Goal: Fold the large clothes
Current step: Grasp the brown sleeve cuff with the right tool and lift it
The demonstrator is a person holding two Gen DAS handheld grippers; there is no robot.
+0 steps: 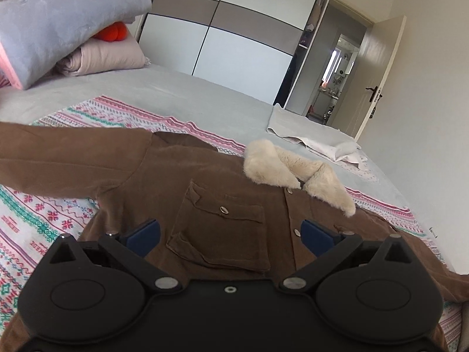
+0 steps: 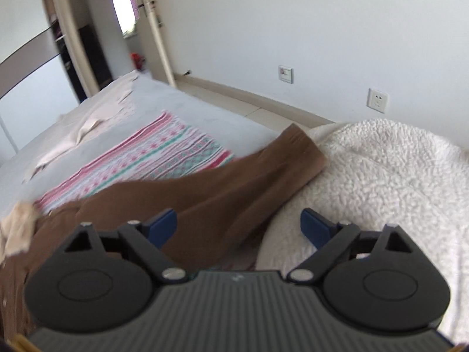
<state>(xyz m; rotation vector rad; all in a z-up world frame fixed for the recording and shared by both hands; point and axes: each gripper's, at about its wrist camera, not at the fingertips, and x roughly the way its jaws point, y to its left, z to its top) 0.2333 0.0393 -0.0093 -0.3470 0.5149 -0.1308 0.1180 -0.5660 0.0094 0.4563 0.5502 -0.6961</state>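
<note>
Both tongs stand with jaws apart and nothing between them: the left gripper (image 1: 230,236) hovers over the chest of the brown jacket (image 1: 164,170), the right gripper (image 2: 239,226) over the edge where one sleeve (image 2: 234,182) meets a white fleecy blanket (image 2: 381,182). Jacket — spread front-up and buttoned on a patterned pink-and-teal cloth (image 1: 38,214) that covers part of the grey bed (image 1: 205,99); both sleeves lie stretched outward, one to each side. Its cloth looks like thick, matt, suede-like fabric, so it will probably handle as a fairly heavy, soft, limp piece that sags between two holds and does not slip readily. Likely best holds — the cuff of each sleeve, or the shoulder seam and the hem on one side, where the doubled edges give the pads something firm to pinch. Chest pocket (image 1: 222,226): flapped, with a metal snap. Collar (image 1: 293,176): cream fur, bulky, lying open at the neck. Snaps (image 1: 289,191) run down the front placket.
</note>
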